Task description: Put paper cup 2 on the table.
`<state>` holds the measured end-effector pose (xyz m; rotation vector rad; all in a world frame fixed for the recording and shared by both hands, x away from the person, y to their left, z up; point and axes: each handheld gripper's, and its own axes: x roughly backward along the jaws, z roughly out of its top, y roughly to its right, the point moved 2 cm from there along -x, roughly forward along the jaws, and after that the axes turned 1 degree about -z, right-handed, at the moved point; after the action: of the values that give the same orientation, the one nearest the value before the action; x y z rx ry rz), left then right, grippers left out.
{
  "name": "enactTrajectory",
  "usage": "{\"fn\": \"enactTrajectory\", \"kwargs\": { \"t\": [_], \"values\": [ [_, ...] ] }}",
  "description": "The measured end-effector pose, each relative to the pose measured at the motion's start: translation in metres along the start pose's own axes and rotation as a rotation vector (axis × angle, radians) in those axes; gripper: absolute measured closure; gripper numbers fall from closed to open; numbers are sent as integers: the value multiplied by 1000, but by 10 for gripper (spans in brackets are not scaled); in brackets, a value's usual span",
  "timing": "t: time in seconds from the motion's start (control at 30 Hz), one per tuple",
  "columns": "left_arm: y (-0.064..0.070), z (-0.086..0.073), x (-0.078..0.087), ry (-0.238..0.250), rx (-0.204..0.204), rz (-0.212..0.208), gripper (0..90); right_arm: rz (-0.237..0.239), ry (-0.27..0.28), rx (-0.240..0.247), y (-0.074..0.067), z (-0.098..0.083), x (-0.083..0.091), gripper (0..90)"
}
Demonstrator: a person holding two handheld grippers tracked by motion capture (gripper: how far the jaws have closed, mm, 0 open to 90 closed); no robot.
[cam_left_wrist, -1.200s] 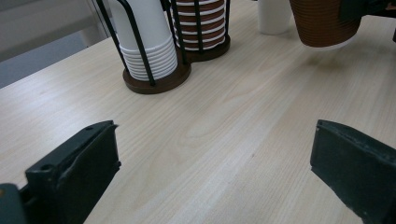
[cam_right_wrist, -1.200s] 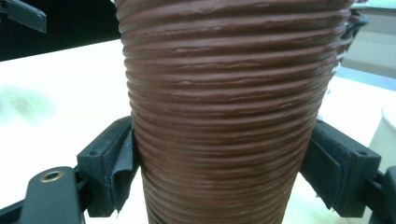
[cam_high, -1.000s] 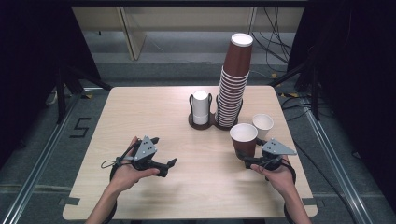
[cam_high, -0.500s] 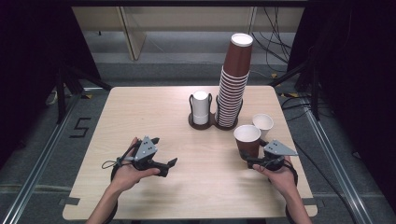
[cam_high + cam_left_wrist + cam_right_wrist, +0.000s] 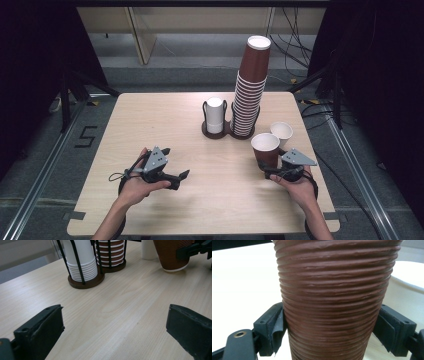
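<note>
My right gripper (image 5: 268, 169) is shut on a ribbed brown paper cup (image 5: 265, 148), upright at the right of the table. In the right gripper view both pads press the sides of the brown cup (image 5: 332, 290). The left gripper view shows that cup (image 5: 171, 255) with its base at or just above the wood; I cannot tell which. A small white cup (image 5: 281, 133) stands just behind it. My left gripper (image 5: 176, 162) is open over bare wood at the front left, jaws wide apart and nothing between them (image 5: 113, 332).
A dark two-ring holder (image 5: 220, 134) at the table's middle back carries a tall stack of brown cups (image 5: 248, 92) and a short stack of white cups (image 5: 215, 115). The light wooden table (image 5: 150, 120) has dark floor and cables beyond its edges.
The right gripper has shifted the brown cup slightly to the right, closer to the small white cup. The left gripper has stayed in place, still open.
</note>
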<state>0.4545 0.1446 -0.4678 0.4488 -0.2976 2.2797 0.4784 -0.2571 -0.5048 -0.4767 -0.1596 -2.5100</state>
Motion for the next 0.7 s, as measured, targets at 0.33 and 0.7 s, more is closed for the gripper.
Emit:
{"fn": "enactTrajectory", "kwargs": {
  "t": [0.33, 0.7],
  "values": [
    [1, -1, -1, 6, 5, -10, 7, 9, -20, 23, 7, -4, 1, 178],
    [3, -3, -3, -12, 2, -11, 7, -10, -82, -1, 11, -7, 6, 170]
  ]
}}
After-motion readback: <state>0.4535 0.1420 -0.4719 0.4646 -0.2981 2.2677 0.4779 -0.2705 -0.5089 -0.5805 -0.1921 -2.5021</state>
